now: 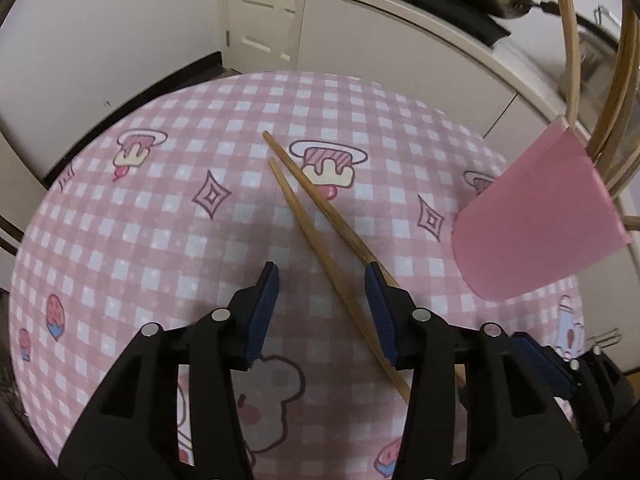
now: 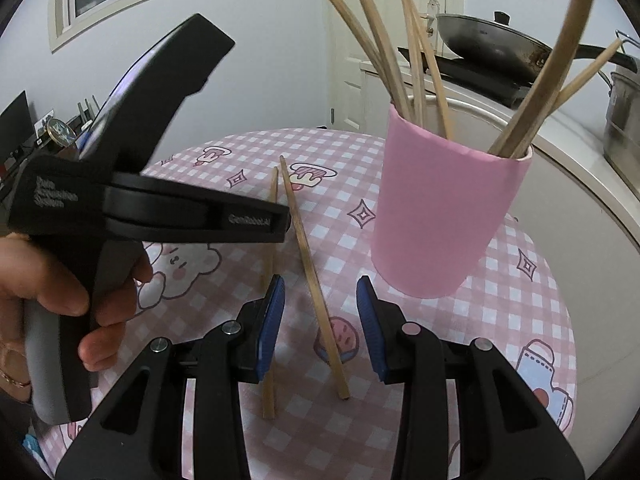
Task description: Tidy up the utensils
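Two wooden chopsticks lie loose and slightly crossed on the pink checked tablecloth. My left gripper hovers over their near ends. It is open: one stick runs through the gap untouched and the other passes under the right finger. A hand holds this left gripper in the air in the right wrist view. A pink cup stands upright to the right with several chopsticks in it. My right gripper is open and holds nothing, above the near ends of the loose chopsticks.
The round table's edge curves close behind the chopsticks. A white counter runs behind the table, with a dark wok on a stove and a steel pot. A white door stands at the back.
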Motion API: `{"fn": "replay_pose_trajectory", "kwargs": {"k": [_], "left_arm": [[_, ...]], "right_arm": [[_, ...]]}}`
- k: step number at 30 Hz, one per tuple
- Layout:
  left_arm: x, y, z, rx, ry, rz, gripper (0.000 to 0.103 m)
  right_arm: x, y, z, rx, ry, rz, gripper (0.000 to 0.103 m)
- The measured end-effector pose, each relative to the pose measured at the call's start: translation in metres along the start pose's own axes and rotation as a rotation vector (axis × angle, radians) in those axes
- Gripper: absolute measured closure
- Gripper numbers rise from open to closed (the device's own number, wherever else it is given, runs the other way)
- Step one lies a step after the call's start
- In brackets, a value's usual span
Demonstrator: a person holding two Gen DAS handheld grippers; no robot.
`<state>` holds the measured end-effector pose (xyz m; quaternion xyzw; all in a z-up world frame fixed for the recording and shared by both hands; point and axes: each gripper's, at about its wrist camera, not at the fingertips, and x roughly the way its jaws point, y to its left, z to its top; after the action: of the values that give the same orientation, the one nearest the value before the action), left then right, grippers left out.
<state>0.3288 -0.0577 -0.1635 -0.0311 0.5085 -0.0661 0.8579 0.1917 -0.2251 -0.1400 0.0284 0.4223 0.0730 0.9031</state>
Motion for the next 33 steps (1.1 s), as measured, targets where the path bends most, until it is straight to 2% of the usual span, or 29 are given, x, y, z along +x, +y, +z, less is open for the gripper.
{"fn": "replay_pose_trajectory", "kwargs": {"k": [2,3,4,9,15,22,26,33], "left_arm": [[0.005,-0.003,0.002,0.018,-0.005,0.034,0.062],[0.007,-0.007,0.003,0.034,-0.014,0.068,0.068],[0.009,-0.008,0.004,0.043,-0.023,0.082,0.069],[0.012,-0.005,0.007,0.076,-0.034,0.074,0.084],[0.005,0.022,0.001,0.106,-0.035,0.085,0.092],[-0.008,0.065,-0.007,0.069,-0.023,0.045,0.094],[-0.012,0.086,-0.007,0.029,-0.014,-0.031,0.094],[-0.005,0.091,0.006,0.033,-0.006,-0.017,0.094]], "right_arm": [[-0.004,0.0,0.0,-0.001,-0.002,0.002,0.068],[-0.005,0.001,0.0,-0.001,-0.002,0.003,0.068],[-0.006,0.001,0.0,-0.001,-0.001,0.004,0.068],[-0.004,0.006,0.001,-0.009,0.005,0.009,0.068],[0.008,0.021,0.004,-0.041,0.024,0.019,0.068],[0.035,0.043,0.023,-0.104,0.04,0.012,0.068],[0.056,0.047,0.038,-0.126,0.05,-0.017,0.068],[0.091,0.052,0.065,-0.133,0.098,-0.043,0.068]]}}
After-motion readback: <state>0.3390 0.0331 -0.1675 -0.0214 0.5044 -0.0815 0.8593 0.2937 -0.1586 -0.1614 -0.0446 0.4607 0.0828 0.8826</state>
